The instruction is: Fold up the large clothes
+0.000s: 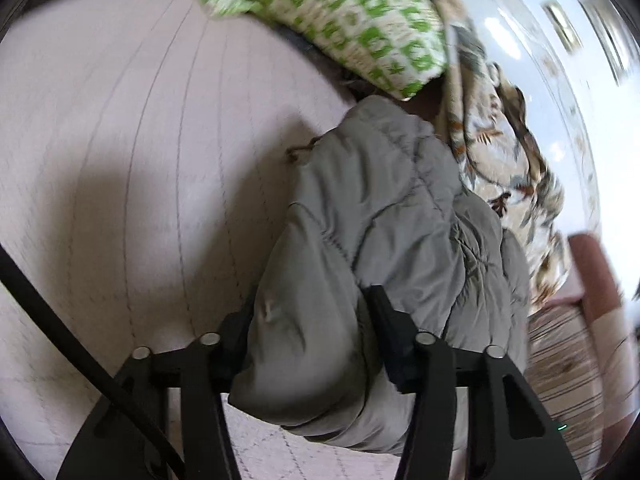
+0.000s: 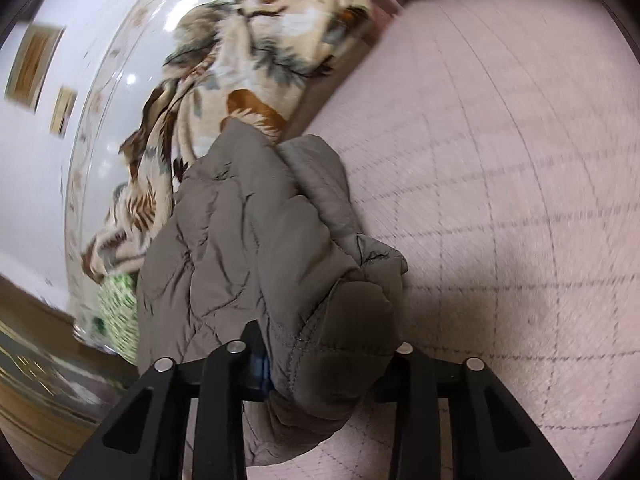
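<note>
A grey quilted puffer jacket [image 1: 384, 216] lies bunched over a pale pink quilted bedspread [image 1: 132, 152]. My left gripper [image 1: 308, 328] is shut on a thick fold of the jacket, with fabric bulging between its two black fingers. In the right wrist view the same jacket [image 2: 248, 232] hangs in a bundle, and my right gripper [image 2: 324, 356] is shut on its padded edge. The fabric hides the right finger's pad. The jacket's far end, with a brown drawstring [image 1: 300, 150], rests on the bedspread [image 2: 500, 160].
A green-and-white patterned pillow [image 1: 340, 12] lies at the far end of the bed. A cream blanket with brown and grey leaf print [image 1: 496, 168] is heaped beside the jacket, also in the right wrist view [image 2: 240, 60]. A white wall with framed pictures [image 2: 36, 64] lies beyond.
</note>
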A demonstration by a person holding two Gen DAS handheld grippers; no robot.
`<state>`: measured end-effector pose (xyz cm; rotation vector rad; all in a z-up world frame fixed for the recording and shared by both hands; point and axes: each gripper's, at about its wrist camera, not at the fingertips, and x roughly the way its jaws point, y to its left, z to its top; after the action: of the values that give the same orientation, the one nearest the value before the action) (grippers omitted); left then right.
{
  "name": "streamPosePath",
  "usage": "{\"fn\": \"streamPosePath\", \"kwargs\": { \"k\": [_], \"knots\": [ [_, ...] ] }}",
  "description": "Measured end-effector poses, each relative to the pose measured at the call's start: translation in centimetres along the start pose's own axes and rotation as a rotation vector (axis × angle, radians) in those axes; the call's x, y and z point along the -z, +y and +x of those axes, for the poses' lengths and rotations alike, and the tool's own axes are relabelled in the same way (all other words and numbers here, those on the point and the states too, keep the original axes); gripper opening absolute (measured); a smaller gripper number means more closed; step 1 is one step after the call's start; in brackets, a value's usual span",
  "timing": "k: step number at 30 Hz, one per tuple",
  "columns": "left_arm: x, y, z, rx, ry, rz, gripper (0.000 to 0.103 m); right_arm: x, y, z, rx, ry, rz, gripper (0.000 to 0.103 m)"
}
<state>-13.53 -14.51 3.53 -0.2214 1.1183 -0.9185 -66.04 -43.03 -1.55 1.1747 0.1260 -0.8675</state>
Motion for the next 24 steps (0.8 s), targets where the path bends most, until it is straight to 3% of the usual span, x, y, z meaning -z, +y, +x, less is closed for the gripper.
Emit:
{"fn": "streamPosePath", "kwargs": {
  "k": [4,15,24],
  "knots": [
    [0.0,-1.8,-0.9,-0.035,-0.04,0.109,0.04,0.0,1.3,-0.6,0.022,-0.017,-0.068,0.033],
    [-0.9,-1.3,-1.9,0.045,0.001,0.102,0.036,0.2,3.2,-2.4,-0.002,-0.03,-0.125,0.032],
    [-0.9,-2.6,-3.3,0.04,-0.014,0.156,0.035,0.1,5.0,-4.2,-0.033,-0.021,-0.181,0.032]
  ]
}}
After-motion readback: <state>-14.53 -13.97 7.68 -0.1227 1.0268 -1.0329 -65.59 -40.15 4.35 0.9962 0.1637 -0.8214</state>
